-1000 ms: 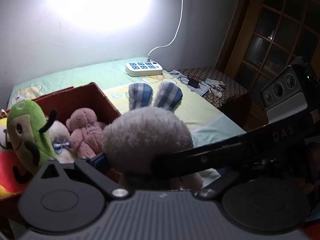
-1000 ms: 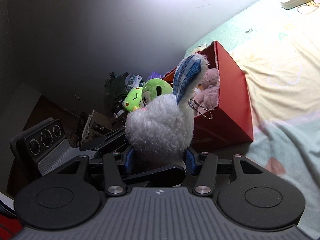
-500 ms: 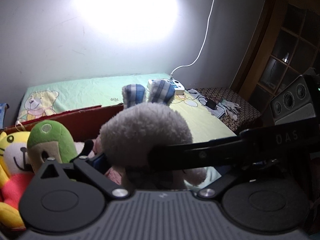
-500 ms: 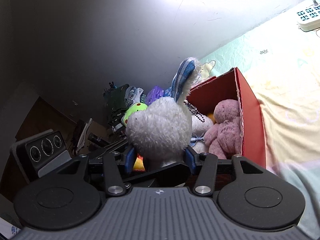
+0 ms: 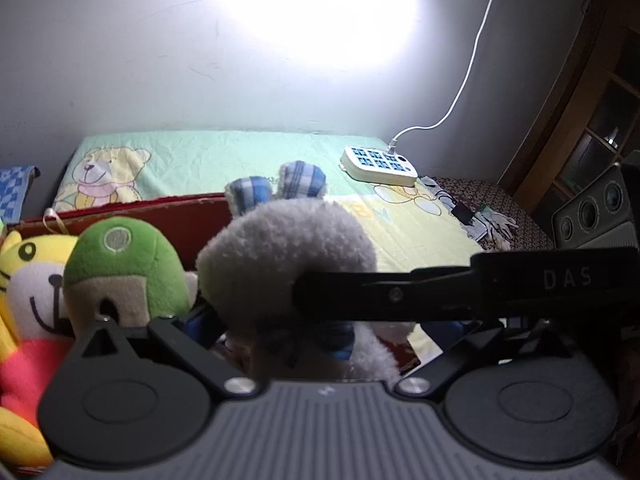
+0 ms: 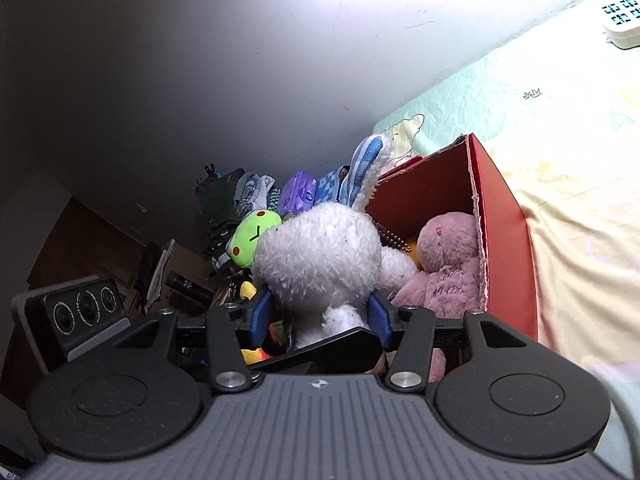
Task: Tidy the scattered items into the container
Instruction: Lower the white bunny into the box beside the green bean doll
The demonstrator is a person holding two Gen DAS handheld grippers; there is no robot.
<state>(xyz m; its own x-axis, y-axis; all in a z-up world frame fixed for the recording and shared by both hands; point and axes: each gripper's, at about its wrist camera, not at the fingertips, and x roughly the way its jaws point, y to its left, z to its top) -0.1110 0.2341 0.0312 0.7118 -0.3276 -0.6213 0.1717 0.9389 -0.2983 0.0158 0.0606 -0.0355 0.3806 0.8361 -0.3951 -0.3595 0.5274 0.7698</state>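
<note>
A fluffy white rabbit (image 6: 320,252) with blue checked ears hangs over the open red box (image 6: 508,236). My right gripper (image 6: 320,314) is shut on its body, both blue pads pressing in. My left gripper (image 5: 320,320) stands wide open around the same rabbit (image 5: 280,252). Its left pad (image 5: 198,320) lies against the fur, while a strip of bedsheet shows on the other side. A black finger of the right gripper (image 5: 440,292) crosses that view. In the box lie a pink plush (image 6: 448,264), a green frog plush (image 5: 124,264) and a yellow tiger plush (image 5: 28,280).
The box stands on a bed with a pale green and yellow sheet (image 5: 224,160), against a white wall. A white power strip (image 5: 378,165) with its cord lies at the far end. Beside the bed on the left is a cluttered heap (image 6: 240,196) of clothes and packets; a wooden door (image 5: 592,128) stands at the right.
Both grippers have moved together with the rabbit from beside the red box to over its opening. The toys inside now show closer, and the left view has rolled level.
</note>
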